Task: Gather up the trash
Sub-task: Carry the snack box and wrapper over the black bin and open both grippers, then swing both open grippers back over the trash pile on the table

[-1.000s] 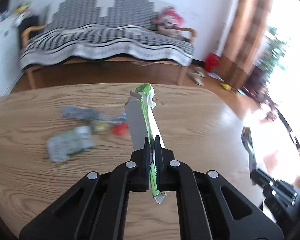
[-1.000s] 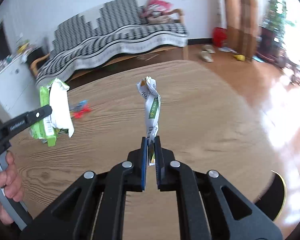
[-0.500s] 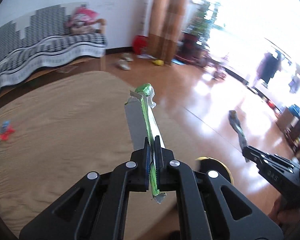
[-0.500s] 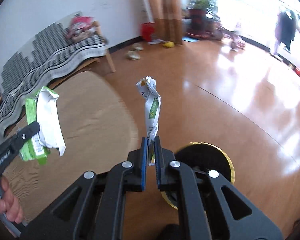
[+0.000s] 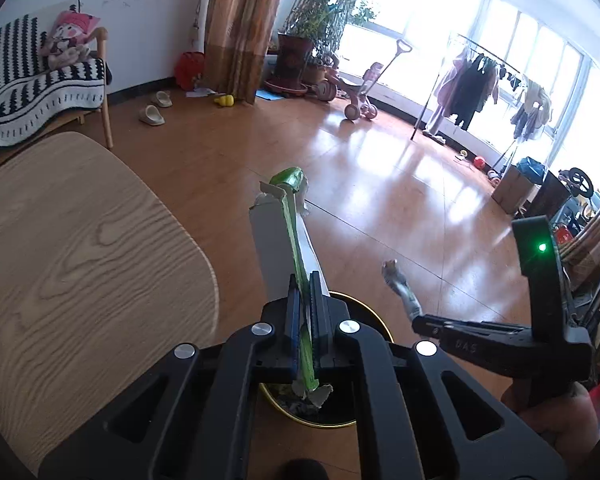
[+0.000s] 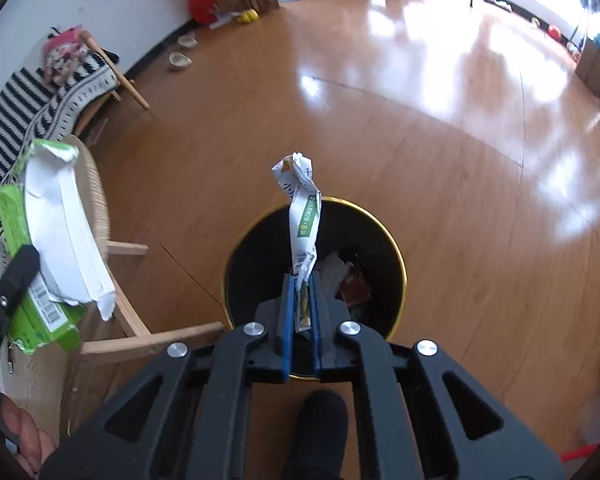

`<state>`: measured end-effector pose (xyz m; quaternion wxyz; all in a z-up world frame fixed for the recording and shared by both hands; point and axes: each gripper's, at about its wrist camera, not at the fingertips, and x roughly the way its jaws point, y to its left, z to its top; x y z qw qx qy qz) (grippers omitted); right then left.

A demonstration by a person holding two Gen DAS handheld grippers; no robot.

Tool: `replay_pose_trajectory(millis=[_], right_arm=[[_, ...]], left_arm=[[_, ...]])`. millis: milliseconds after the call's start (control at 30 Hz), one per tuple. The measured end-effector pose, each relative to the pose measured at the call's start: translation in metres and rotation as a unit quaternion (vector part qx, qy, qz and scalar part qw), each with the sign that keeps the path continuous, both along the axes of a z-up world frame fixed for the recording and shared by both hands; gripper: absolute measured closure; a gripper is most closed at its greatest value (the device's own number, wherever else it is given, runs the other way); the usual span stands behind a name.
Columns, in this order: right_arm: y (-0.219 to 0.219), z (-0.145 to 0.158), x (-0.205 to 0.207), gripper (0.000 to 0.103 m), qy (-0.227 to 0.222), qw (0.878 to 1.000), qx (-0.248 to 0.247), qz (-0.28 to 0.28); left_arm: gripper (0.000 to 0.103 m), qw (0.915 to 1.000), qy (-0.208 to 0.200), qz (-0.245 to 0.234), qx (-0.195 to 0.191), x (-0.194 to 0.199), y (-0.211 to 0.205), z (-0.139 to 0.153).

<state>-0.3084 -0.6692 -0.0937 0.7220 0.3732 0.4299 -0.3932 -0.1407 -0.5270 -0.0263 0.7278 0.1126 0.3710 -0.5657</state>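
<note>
My left gripper (image 5: 305, 314) is shut on a flattened green and white carton (image 5: 284, 240), which sticks up past the fingers. The same carton (image 6: 56, 248) shows at the left of the right wrist view, beside the table edge. My right gripper (image 6: 301, 304) is shut on a twisted white wrapper (image 6: 303, 216) with green print. It hangs right over a black trash bin with a gold rim (image 6: 396, 248) that stands on the floor and holds some trash. In the left wrist view the bin's rim (image 5: 320, 424) peeks out under the fingers, and the right gripper (image 5: 420, 322) with its wrapper (image 5: 400, 286) is at the right.
The wooden table (image 5: 80, 260) is at the left, its legs (image 6: 148, 344) close to the bin. A striped sofa (image 5: 32, 92) stands behind it. Bare wood floor (image 6: 440, 140) spreads ahead, with slippers, plants, a tricycle and a clothes rack far off. A dark shoe (image 6: 320, 420) is below the right gripper.
Both grippers swung right, away from the table and its remaining litter, and tipped downward. The bin has come into view under them. Both still hold their trash.
</note>
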Motion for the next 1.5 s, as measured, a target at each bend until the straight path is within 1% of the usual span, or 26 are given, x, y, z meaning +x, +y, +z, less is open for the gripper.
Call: replay_pose_trajectory(millis=[100,200,367,500,600,633,700,733,767,833,967,1133,1200,1267,1300,1333,1400,1467,1500], right_arm=[[-0.004,-0.005,-0.002,0.095,0.003,1.000,0.014,-0.003],[-0.001,0.000,0.001,0.095,0.005,1.000,0.010,-0.003],[-0.007,-0.002,0.003,0.095,0.002,1.000,0.013,-0.009],[-0.010,-0.001,-0.001,0.095,-0.011,1.000,0.014,-0.022],[-0.012,-0.002,-0.005,0.094,-0.022,0.999,0.023,-0.032],[-0.013,-0.002,-0.006,0.090,-0.025,0.999,0.024,-0.035],[-0.014,-0.002,-0.010,0.055,-0.032,0.999,0.022,-0.037],[-0.013,0.002,-0.012,0.025,-0.038,0.998,0.013,-0.041],[-0.012,0.007,-0.013,0.022,-0.041,0.998,0.001,-0.044],[-0.011,0.014,-0.016,0.022,-0.045,0.998,-0.011,-0.048],[-0.010,0.018,-0.023,0.022,-0.053,0.996,-0.018,-0.067],[-0.010,0.023,-0.032,0.022,-0.058,0.994,-0.030,-0.089],[-0.012,0.026,-0.035,0.022,-0.061,0.993,-0.035,-0.095],[-0.014,0.028,-0.037,0.022,-0.063,0.992,-0.038,-0.099],[-0.015,0.028,-0.037,0.022,-0.064,0.992,-0.039,-0.100],[-0.015,0.028,-0.038,0.022,-0.066,0.992,-0.040,-0.101],[-0.015,0.027,-0.037,0.022,-0.069,0.992,-0.039,-0.101],[-0.014,0.027,-0.036,0.022,-0.071,0.992,-0.040,-0.099],[-0.013,0.028,-0.034,0.021,-0.072,0.992,-0.041,-0.098]], left_arm=[[0.100,0.9999,0.010,-0.006,0.003,-0.001,-0.009,-0.006],[0.100,0.9998,0.015,-0.011,0.006,-0.007,-0.016,-0.012],[0.100,0.9995,0.022,-0.015,0.014,-0.011,-0.024,-0.019],[0.100,0.9993,0.029,-0.016,0.020,-0.010,-0.029,-0.025],[0.100,0.9990,0.035,-0.018,0.023,-0.009,-0.032,-0.028],[0.100,0.9989,0.036,-0.019,0.025,-0.010,-0.034,-0.029],[0.100,0.9987,0.039,-0.021,0.027,-0.011,-0.036,-0.031],[0.100,0.9986,0.039,-0.022,0.028,-0.011,-0.038,-0.031],[0.100,0.9985,0.040,-0.024,0.029,-0.012,-0.039,-0.032],[0.100,0.9983,0.043,-0.026,0.031,-0.011,-0.042,-0.033],[0.100,0.9973,0.055,-0.035,0.035,-0.010,-0.047,-0.037],[0.100,0.9945,0.076,-0.061,0.038,-0.017,-0.055,-0.046],[0.099,0.9941,0.075,-0.069,0.039,-0.019,-0.058,-0.049],[0.097,0.9939,0.072,-0.069,0.046,-0.021,-0.060,-0.051],[0.087,0.9937,0.073,-0.069,0.050,-0.020,-0.061,-0.053],[0.067,0.9934,0.076,-0.068,0.052,-0.020,-0.061,-0.054],[0.043,0.9940,0.083,-0.054,0.046,-0.017,-0.058,-0.054],[0.042,0.9943,0.084,-0.048,0.046,-0.014,-0.056,-0.052],[0.040,0.9943,0.082,-0.048,0.048,-0.013,-0.055,-0.051]])
